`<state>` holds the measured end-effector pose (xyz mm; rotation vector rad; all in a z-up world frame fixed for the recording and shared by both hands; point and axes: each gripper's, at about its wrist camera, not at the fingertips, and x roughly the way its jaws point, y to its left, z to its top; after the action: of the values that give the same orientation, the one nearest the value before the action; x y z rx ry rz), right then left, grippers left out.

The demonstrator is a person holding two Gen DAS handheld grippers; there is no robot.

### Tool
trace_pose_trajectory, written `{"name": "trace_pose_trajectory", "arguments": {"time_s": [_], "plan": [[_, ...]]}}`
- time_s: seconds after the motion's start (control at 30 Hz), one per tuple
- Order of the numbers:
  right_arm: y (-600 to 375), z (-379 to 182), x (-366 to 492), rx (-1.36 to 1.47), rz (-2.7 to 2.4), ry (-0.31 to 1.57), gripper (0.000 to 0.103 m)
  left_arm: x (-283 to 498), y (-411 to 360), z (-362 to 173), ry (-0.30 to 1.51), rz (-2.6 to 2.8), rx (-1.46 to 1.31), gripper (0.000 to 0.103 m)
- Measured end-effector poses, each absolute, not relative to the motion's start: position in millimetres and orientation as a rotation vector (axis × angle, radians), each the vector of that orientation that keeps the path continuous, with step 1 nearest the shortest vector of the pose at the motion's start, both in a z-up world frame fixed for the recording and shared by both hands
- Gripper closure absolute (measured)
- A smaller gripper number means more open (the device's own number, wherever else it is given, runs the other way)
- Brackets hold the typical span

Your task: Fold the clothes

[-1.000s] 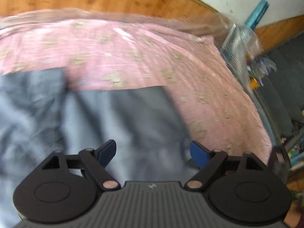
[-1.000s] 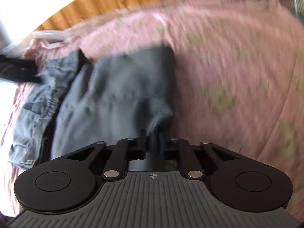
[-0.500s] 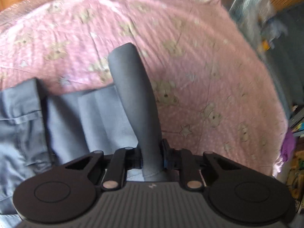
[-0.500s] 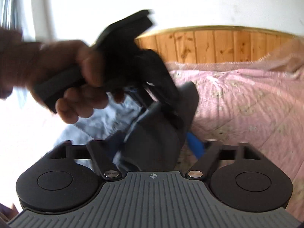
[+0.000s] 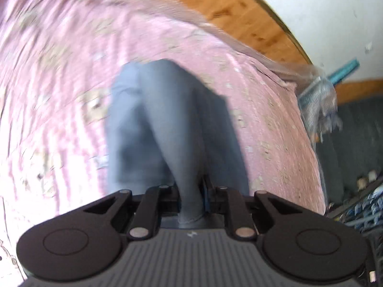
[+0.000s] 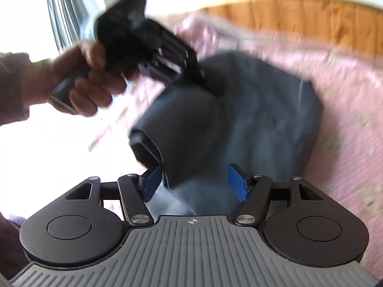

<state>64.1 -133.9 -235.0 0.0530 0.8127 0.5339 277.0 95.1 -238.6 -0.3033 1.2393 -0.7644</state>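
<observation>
The left black gripper (image 5: 191, 191) pinches the soft grey cloth garment (image 5: 167, 119) toward 12 o'clock over the pink bed cover (image 5: 59, 71), mid-fold I think, while the right black gripper (image 6: 194, 181) gapes, so next lay it flat.

bed: pink bedspread (image 5: 275, 124) | wooden headboard (image 5: 239, 12) | white wall (image 5: 323, 12)

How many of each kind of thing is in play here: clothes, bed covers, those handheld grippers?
Grey garment: 1
Pink bedspread: 1
Handheld grippers: 2, the left gripper shut on the garment, the right gripper open
Total: 4
</observation>
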Motion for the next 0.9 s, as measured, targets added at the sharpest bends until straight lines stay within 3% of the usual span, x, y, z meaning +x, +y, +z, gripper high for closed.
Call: {"name": "trace_pose_trajectory", "arguments": {"time_s": [0.13,0.23,0.33,0.37,0.53,0.63,0.73,0.9], "plan": [[-118.9,-250.8,68.5,0.021,0.536,0.9,0.039,285.1,103.9,-267.3,1.258,-0.755,-0.351,0.086],[-121.8,-254.1,71.7,0.071,0.552,0.947,0.038,288.0,111.7,-277.7,1.242,-0.755,-0.372,0.078],[-142.2,-258.8,75.1,0.157,0.498,0.962,0.038,279.1,122.3,-262.0,1.17,-0.766,-0.34,0.072],[-149.4,-260.8,76.1,0.184,0.474,0.963,0.033,274.9,127.4,-254.2,1.135,-0.771,-0.322,0.072],[-185.5,-270.5,81.1,0.316,0.349,0.97,0.027,277.8,113.0,-248.5,1.126,-0.805,-0.246,0.072],[-207.1,-276.4,84.0,0.394,0.273,0.972,0.026,284.1,94.6,-245.2,1.092,-0.854,-0.216,0.082],[-220.6,-283.7,85.5,0.464,0.24,0.972,0.026,287.6,96.7,-252.6,1.105,-0.856,-0.21,0.083],[-227.9,-298.5,85.3,0.563,0.264,0.97,0.025,284.2,116.5,-257.0,1.154,-0.781,-0.28,0.07]]}}
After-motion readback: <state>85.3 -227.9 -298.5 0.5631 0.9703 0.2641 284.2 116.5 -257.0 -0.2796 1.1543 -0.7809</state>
